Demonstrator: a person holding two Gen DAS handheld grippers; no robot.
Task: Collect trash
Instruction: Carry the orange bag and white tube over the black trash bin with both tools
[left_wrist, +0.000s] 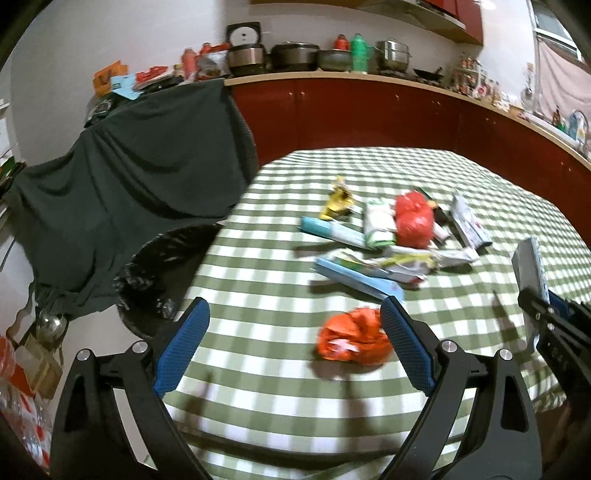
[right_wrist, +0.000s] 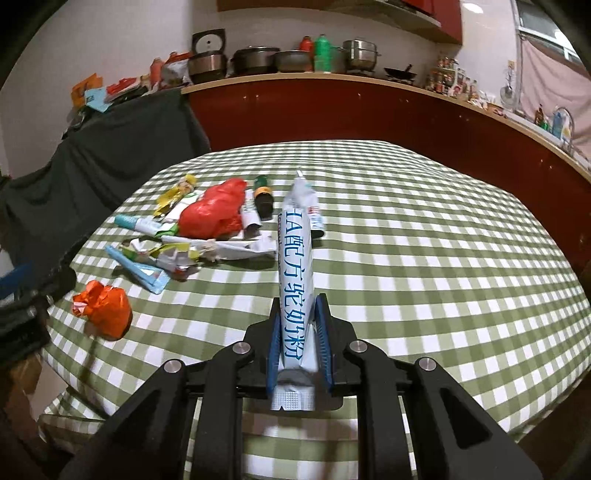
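My right gripper (right_wrist: 297, 301) is shut on a long white sachet with blue print (right_wrist: 295, 273), held lengthwise above the checked tablecloth (right_wrist: 424, 258). The same sachet (left_wrist: 532, 271) shows at the right edge of the left wrist view, in the right gripper (left_wrist: 543, 306). My left gripper (left_wrist: 295, 306) is open over the table's near left, with a crumpled orange wrapper (left_wrist: 352, 338) lying just inside its right finger. A pile of trash (left_wrist: 388, 236) lies mid-table: a red bag (right_wrist: 212, 214), wrappers, a light blue sachet (right_wrist: 142, 273) and a small dark bottle (right_wrist: 263, 195).
A bin lined with a black bag (left_wrist: 162, 273) stands off the table's left edge. Behind it a dark cloth (left_wrist: 129, 192) drapes over furniture. A red counter (left_wrist: 369, 110) with pots runs along the back wall.
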